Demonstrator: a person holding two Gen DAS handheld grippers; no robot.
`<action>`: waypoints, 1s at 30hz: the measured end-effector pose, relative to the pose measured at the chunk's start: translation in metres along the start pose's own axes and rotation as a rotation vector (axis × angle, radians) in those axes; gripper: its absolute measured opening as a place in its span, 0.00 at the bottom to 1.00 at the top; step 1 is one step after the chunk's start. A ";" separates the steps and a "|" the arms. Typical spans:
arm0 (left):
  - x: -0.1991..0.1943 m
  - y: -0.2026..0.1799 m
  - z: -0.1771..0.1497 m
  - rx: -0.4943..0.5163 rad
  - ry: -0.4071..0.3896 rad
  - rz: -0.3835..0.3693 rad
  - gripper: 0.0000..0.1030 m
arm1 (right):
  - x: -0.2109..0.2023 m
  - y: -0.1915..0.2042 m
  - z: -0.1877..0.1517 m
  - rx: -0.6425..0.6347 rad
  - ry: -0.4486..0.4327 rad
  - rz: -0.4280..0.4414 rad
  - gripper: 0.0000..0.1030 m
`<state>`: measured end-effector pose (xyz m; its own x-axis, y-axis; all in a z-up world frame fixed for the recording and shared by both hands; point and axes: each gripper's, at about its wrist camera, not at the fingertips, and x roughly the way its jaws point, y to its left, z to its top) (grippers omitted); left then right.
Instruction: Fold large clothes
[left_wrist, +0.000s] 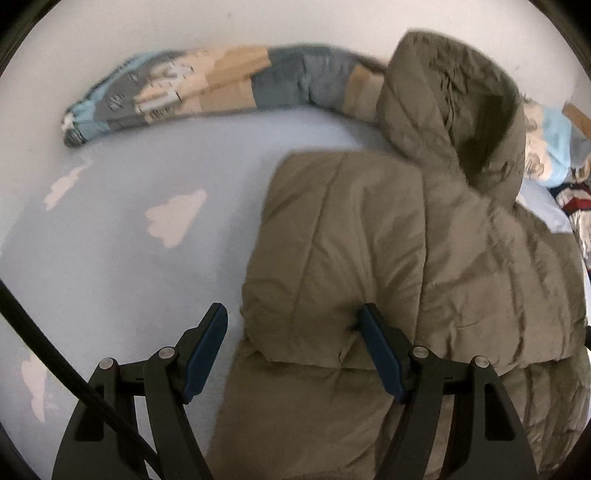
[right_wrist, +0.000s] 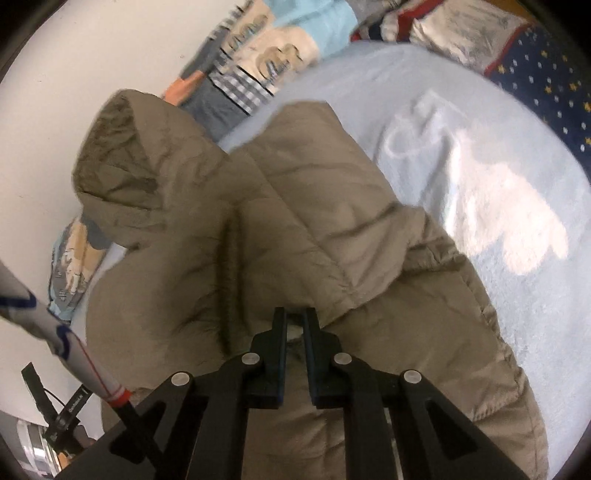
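Quilted olive puffer jacket (left_wrist: 388, 258), puffy and creased, hood at upper right, is laid on pale blue cloud-print bed sheet (left_wrist: 129, 266). Left tongs (left_wrist: 291, 325) are released over its hem; right tongs (right_wrist: 295, 325) are clenched on a jacket fold, frame centre.

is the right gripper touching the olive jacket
Touching. The right wrist view shows the right gripper with its jaws nearly shut, pinching a fold of the olive jacket.

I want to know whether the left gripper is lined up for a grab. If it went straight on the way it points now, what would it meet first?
Most likely the folded edge of the olive puffer jacket. The left gripper is open, one finger over the jacket, the other over the light blue sheet. Depth is uncertain.
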<state>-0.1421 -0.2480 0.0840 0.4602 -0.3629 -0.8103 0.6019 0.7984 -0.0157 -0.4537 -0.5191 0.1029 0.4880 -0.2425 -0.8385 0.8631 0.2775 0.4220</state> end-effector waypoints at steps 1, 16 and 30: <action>-0.009 -0.002 0.002 -0.002 -0.029 -0.005 0.71 | -0.008 0.007 0.000 -0.022 -0.025 -0.002 0.10; -0.003 -0.065 -0.022 0.221 -0.023 0.018 0.71 | 0.025 0.038 -0.020 -0.137 0.093 -0.021 0.23; -0.142 -0.086 -0.034 0.268 -0.363 0.068 0.71 | -0.042 0.090 -0.046 -0.278 -0.001 0.010 0.28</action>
<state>-0.2811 -0.2484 0.1807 0.6749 -0.4967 -0.5457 0.6877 0.6914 0.2213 -0.4022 -0.4413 0.1600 0.4969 -0.2395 -0.8341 0.7893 0.5243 0.3197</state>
